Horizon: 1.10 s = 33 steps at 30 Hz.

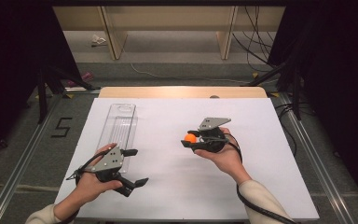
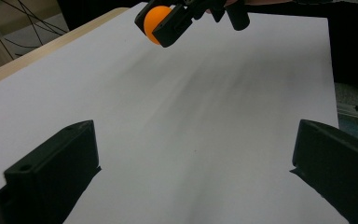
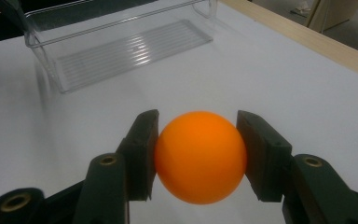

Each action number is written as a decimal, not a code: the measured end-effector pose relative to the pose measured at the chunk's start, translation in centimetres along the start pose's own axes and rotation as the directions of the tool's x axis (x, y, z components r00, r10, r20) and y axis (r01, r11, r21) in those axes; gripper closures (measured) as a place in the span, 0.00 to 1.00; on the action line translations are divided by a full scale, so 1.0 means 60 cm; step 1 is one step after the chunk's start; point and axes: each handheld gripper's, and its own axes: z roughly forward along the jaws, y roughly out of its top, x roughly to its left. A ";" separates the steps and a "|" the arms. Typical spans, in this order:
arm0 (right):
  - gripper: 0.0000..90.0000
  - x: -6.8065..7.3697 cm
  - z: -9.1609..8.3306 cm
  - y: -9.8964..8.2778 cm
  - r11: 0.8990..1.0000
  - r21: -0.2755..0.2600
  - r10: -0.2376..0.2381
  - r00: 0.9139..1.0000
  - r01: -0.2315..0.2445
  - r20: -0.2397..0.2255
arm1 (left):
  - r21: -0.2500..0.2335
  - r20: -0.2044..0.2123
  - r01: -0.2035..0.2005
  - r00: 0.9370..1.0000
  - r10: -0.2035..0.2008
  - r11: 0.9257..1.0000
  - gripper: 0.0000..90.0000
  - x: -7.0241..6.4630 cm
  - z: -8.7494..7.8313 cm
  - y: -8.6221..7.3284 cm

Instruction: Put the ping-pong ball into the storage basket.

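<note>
Now right tongs (image 3: 198, 156) clamp the orange ball (image 3: 199, 156), left tongs (image 2: 193, 172) spread

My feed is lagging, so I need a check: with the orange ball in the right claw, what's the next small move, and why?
Probably carry the right claw toward the clear tray. Its jaws are shut on the orange ball, held above the white table, and the tray looks empty. The left claw is open, beside the tray's near end.
</note>
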 end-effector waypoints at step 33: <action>0.57 0.001 0.021 0.022 0.999 -0.034 -0.002 1.000 0.002 0.000 | -0.002 0.001 -0.001 1.000 0.001 1.000 0.00 -0.001 0.000 0.000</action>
